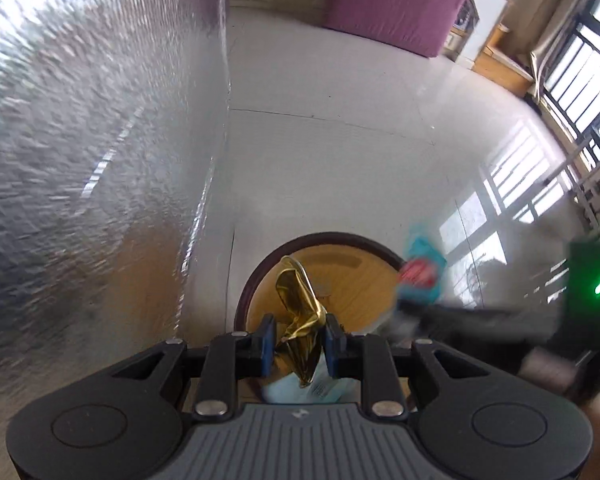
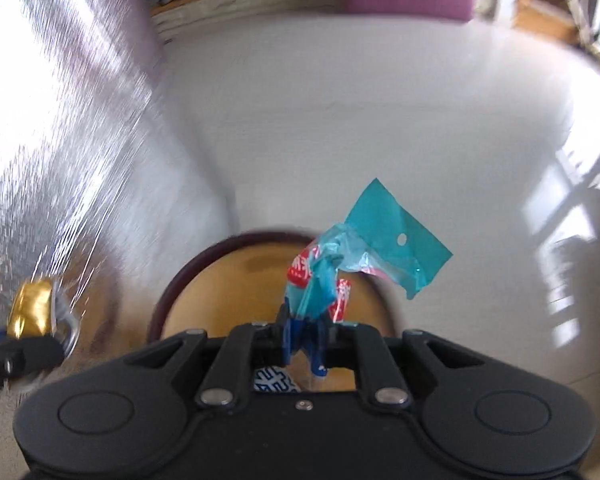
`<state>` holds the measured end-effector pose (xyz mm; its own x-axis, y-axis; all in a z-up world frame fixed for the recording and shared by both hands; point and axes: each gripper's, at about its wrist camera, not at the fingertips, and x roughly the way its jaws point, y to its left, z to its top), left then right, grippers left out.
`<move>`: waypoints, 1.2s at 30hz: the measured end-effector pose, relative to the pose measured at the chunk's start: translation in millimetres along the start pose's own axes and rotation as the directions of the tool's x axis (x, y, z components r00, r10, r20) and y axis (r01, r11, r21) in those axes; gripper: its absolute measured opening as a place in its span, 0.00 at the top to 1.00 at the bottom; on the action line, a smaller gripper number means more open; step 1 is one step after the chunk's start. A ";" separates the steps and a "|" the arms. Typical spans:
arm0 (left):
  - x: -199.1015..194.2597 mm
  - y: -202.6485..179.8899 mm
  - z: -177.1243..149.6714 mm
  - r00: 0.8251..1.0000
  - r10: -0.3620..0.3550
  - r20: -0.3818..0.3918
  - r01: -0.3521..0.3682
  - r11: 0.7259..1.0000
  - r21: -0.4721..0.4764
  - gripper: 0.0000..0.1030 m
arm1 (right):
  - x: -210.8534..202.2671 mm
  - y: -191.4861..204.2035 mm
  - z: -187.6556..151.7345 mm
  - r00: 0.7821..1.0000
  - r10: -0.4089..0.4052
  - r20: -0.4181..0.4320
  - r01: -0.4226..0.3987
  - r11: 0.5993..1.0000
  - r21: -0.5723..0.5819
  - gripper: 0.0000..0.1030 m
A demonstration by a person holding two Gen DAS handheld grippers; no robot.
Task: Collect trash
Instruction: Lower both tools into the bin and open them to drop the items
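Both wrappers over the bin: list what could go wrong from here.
1. The teal wrapper is pinched only at its lower end in the right tool; most of it flares out past the wooden bin's rim, so it may drift onto the floor when released.
2. The gold wrapper is crumpled between the left tool's pads and may cling to one.
3. Both tools crowd one small opening and could bump.

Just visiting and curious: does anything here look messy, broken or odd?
Nothing broken or spilled. The left gripper pinches a crumpled gold wrapper, the right gripper a torn teal wrapper, both over a round wooden bin.
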<state>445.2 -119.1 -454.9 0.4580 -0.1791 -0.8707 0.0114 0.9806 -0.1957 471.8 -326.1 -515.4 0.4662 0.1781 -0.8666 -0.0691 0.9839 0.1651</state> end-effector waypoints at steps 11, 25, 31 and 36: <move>60.1 3.1 -9.3 0.997 -0.047 -0.058 0.046 0.999 -0.020 0.75 | 105.5 -16.1 -33.7 0.968 -0.170 -0.183 0.154 0.983 -0.096 0.90; 110.9 -4.8 -19.5 0.986 -0.056 -0.156 0.074 0.991 0.109 0.75 | 103.4 -29.2 -14.8 0.986 0.027 -0.164 -0.003 0.989 0.145 0.52; 130.6 -3.4 -21.1 0.986 -0.069 -0.152 0.083 0.993 0.089 0.47 | 76.9 -35.3 -1.4 0.978 0.129 -0.163 -0.084 0.962 0.259 0.37; 133.9 -2.4 -24.8 0.985 -0.060 -0.164 0.078 0.991 0.105 0.41 | 60.1 -32.7 1.8 0.980 0.087 -0.178 -0.043 0.971 0.234 0.36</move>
<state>484.4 -147.4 -582.2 0.3050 -0.2479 -0.9195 0.1404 0.9667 -0.2140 503.7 -347.6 -572.0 0.2943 0.2628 -0.9189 0.1193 0.9438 0.3081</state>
